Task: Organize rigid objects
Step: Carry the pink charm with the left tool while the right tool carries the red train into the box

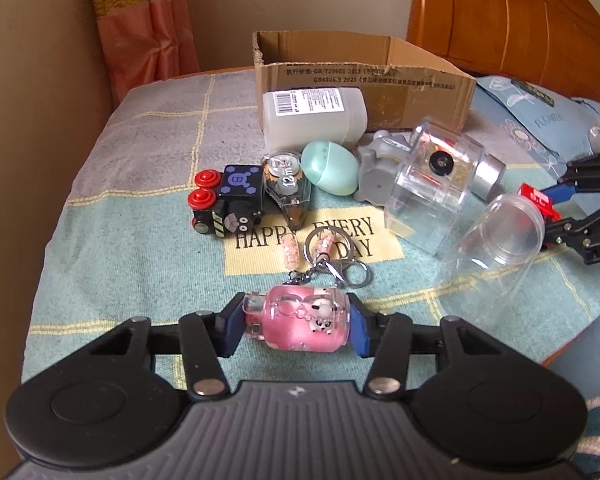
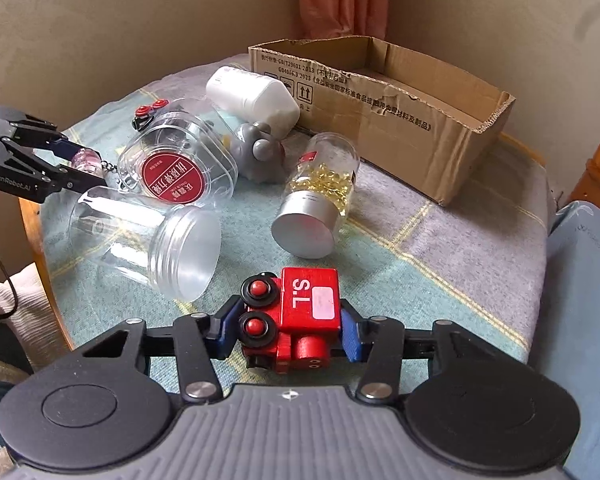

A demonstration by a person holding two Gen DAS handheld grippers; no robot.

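Right wrist: right tool (image 2: pixel 286 330) clamps red train (image 2: pixel 300 318), left tool (image 1: pixel 296 322) pink keychain bottle (image 1: pixel 296 318) (cardboard box (image 2: pixel 380 92) interior hidden).

Way to cardboard box (image 2: pixel 384 92): blocked by white bottle (image 1: pixel 314 118), clear jars (image 2: pixel 148 236) (lying down) | free: box's right-hand approach

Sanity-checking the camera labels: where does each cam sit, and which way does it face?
Left wrist: sits on the left gripper, looking along its fingers across the table toward the cardboard box; its own jaws show, shut on the pink keychain bottle.
Right wrist: sits on the right gripper, facing the box from the other side; its own jaws show, shut on the red toy train.
Shared: the box, the lidless clear jar, and each view catches the other gripper.
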